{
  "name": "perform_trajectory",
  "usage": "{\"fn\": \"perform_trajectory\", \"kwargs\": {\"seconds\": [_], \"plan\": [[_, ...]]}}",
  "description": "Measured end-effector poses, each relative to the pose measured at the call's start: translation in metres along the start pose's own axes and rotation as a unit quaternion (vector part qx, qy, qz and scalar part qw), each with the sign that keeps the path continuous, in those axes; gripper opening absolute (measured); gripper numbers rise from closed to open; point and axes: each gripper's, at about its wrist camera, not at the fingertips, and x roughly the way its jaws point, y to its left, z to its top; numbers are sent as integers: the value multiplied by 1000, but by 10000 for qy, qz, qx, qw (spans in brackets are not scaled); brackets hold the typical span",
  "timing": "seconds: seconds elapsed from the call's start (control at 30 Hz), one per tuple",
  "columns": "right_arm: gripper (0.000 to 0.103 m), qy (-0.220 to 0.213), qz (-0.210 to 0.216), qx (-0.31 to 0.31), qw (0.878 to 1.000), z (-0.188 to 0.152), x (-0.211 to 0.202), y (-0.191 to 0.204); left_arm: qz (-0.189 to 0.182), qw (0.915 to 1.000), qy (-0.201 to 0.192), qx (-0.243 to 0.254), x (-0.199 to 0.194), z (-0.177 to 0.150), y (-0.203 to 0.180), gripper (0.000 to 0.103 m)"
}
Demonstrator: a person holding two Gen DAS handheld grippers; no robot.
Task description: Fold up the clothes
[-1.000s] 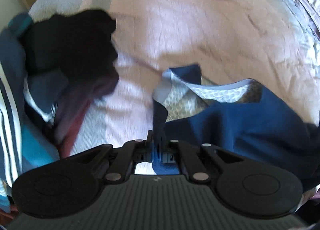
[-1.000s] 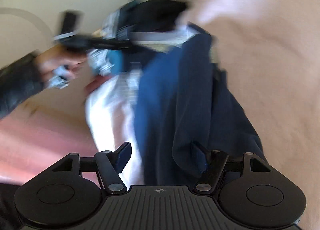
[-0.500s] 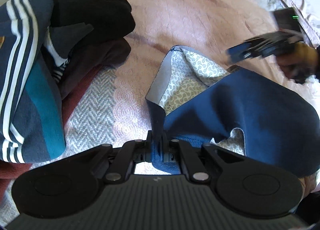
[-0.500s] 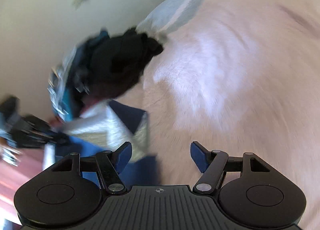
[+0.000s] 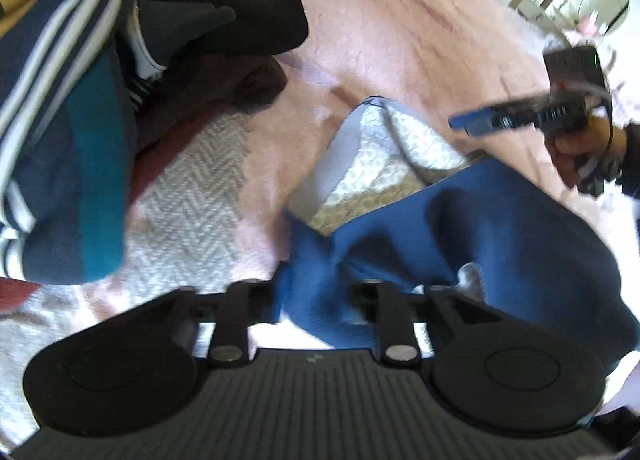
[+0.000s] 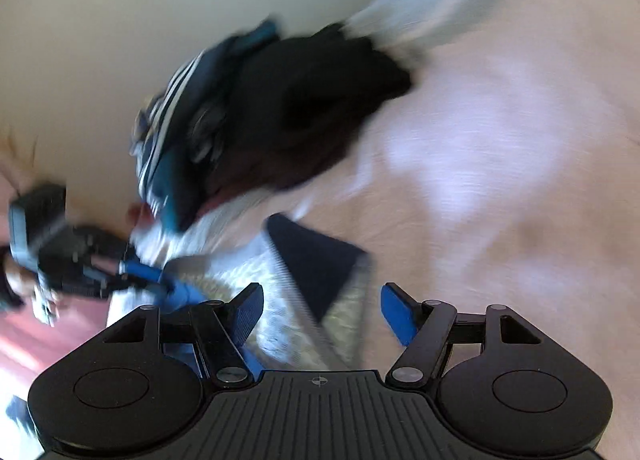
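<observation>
A navy blue garment (image 5: 500, 236) with a pale patterned lining (image 5: 384, 156) lies on the pink bedspread (image 5: 400, 32). My left gripper (image 5: 312, 300) has its jaws spread apart, with a fold of the blue cloth lying between them. My right gripper (image 6: 320, 310) is open and empty, hovering just above a turned-over corner of the garment (image 6: 316, 260). The right gripper also shows in the left wrist view (image 5: 560, 116) at the right, above the garment. The left gripper shows in the right wrist view (image 6: 80, 264) at the left.
A heap of other clothes sits at the left: a striped navy and teal garment (image 5: 68, 120), black cloth (image 5: 224, 8) and maroon cloth (image 5: 224, 96). The same heap (image 6: 260, 120) shows in the right wrist view. A pale wall (image 6: 100, 20) stands behind it.
My left gripper's jaws have opened from being shut on the blue cloth. My right gripper has swung over the garment's lining corner. The views are blurred with motion.
</observation>
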Motion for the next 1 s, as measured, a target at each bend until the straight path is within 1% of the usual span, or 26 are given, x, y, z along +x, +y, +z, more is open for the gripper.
{"fn": "perform_trajectory", "kwargs": {"seconds": [0.07,0.13,0.17,0.2,0.23,0.27,0.3,0.33,0.37,0.4,0.43,0.47,0.53,0.6,0.63,0.7,0.77,0.8,0.87,0.9,0.93,0.97,1.0], "plan": [[68,172,-25,309,9994,-12,-9,-15,-67,9999,120,-104,13,3,-1,37],[68,511,-8,489,9975,-30,-9,-26,12,9995,307,-120,27,4,-5,34],[68,658,49,530,9964,-38,-7,-29,80,9992,389,-83,33,5,-9,21],[68,739,129,562,9956,-45,-3,-30,114,9992,374,74,32,7,-15,1],[58,782,242,612,9948,-50,-1,-28,140,9990,347,232,32,10,-21,1],[14,842,400,675,9934,-54,3,-26,57,9991,149,401,22,17,-29,1],[11,885,508,710,9922,-56,6,-21,-26,9984,-49,570,12,24,-36,1],[9,876,468,682,9927,-59,9,-14,-109,9969,-247,738,3,31,-44,1],[7,779,438,726,9934,-62,6,-9,-192,9947,-445,906,-7,38,-51,0],[6,561,423,865,9938,-64,-3,-7,-275,9918,-640,1074,-16,46,-59,0],[5,280,408,1013,9936,-66,-15,-4,-377,9882,-801,1252,-21,61,-73,0],[5,-103,371,1169,9924,-68,-32,-2,-479,9839,-960,1430,-26,76,-86,0],[5,-810,121,1330,9877,-75,-84,10,-681,9733,-1278,1782,-35,106,-112,0],[5,-1462,-224,1417,9788,-85,-143,25,-886,9599,-1593,2128,-45,136,-138,0],[5,-1773,-478,1444,9723,-92,-177,36,-1061,9514,-1762,2291,-48,154,-157,0],[4,-2349,-1102,1446,9549,-106,-241,63,-1444,9301,-2062,2676,-53,190,-201,1],[4,-2843,-1773,1381,9320,-119,-301,94,-1730,9087,-2251,3062,-56,220,-242,1],[4,-3068,-2089,1324,9191,-123,-328,111,-1830,9002,-2295,3217,-51,235,-263,1],[3,-3321,-2742,1114,8956,-125,-361,141,-2023,8825,-2378,3517,-40,263,-304,2],[3,-3407,-3068,1011,8829,-123,-374,150,-2034,8797,-2399,3566,-29,276,-323,6],[3,-3512,-3308,940,8709,-121,-383,151,-1987,8819,-2403,3536,-15,286,-338,10],[3,-3675,-3460,867,8589,-118,-389,146,-1893,8897,-2352,3425,2,297,-350,18],[3,-3841,-3605,771,8465,-115,-393,136,-1672,9043,-2210,3246,22,303,-358,30]]}}
